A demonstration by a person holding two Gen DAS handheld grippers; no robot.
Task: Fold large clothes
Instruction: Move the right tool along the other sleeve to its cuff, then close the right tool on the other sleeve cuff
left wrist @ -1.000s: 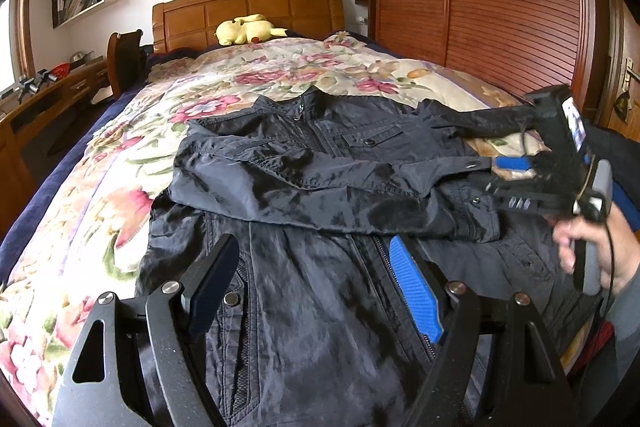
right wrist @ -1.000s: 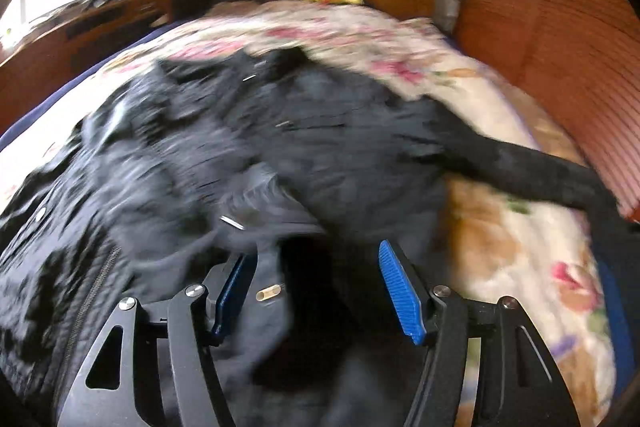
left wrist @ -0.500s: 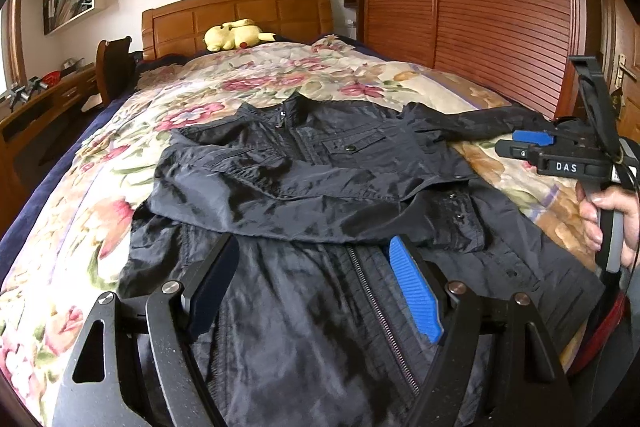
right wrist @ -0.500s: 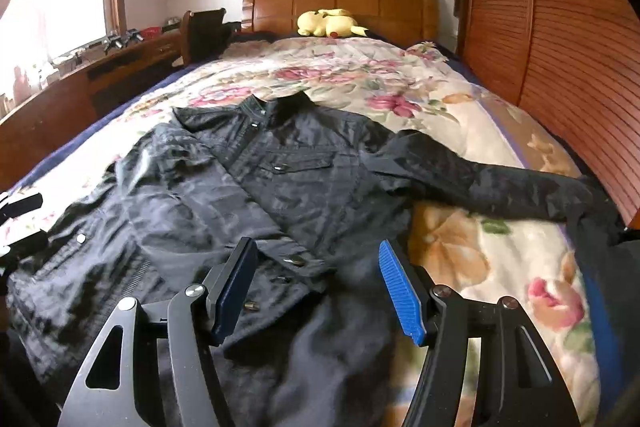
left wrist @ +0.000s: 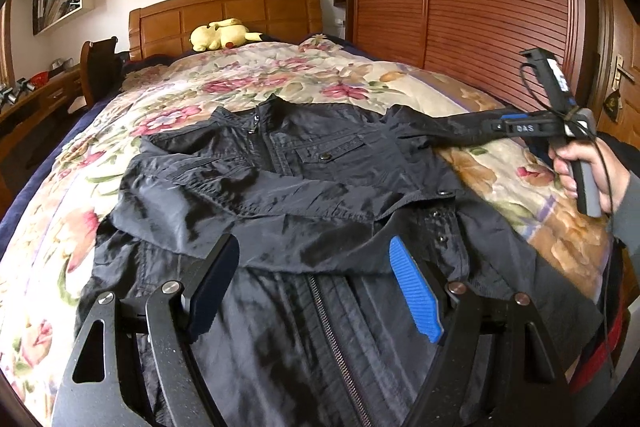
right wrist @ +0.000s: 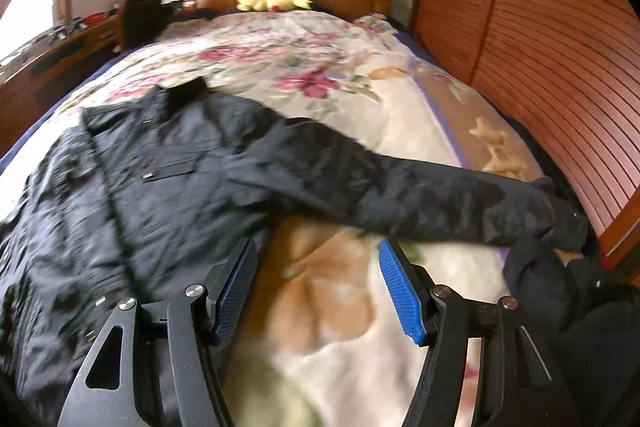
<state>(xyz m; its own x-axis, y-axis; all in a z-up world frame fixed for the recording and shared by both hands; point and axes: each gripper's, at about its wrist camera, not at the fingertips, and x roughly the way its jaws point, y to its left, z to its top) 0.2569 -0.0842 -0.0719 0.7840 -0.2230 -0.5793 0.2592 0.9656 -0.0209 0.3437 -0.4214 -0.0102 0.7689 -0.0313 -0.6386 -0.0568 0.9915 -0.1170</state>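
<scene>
Jacket (left wrist: pixel 304 195) on bed (left wrist: pixel 248 75) | one sleeve (left wrist: pixel 248 195) folded across chest; other sleeve (right wrist: pixel 420 195) outstretched beside jacket, unfolded | left tongs (left wrist: pixel 316 287), right tongs (right wrist: pixel 316 287) released, empty | early stage.

Right tongs: shifted off the jacket
Right tongs (right wrist: pixel 316 285), empty since releasing the folded sleeve (left wrist: pixel 256 203), now face the outstretched sleeve (right wrist: pixel 420 195).

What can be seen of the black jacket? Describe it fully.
The black jacket lies front-up on the floral bedspread, collar toward the headboard. Thin, slightly shiny, wrinkled fabric; front zipper, snap-buttoned chest pocket. One sleeve is folded across the chest; the other sleeve stretches out toward the wardrobe. Both grippers are open and hold nothing.
</scene>
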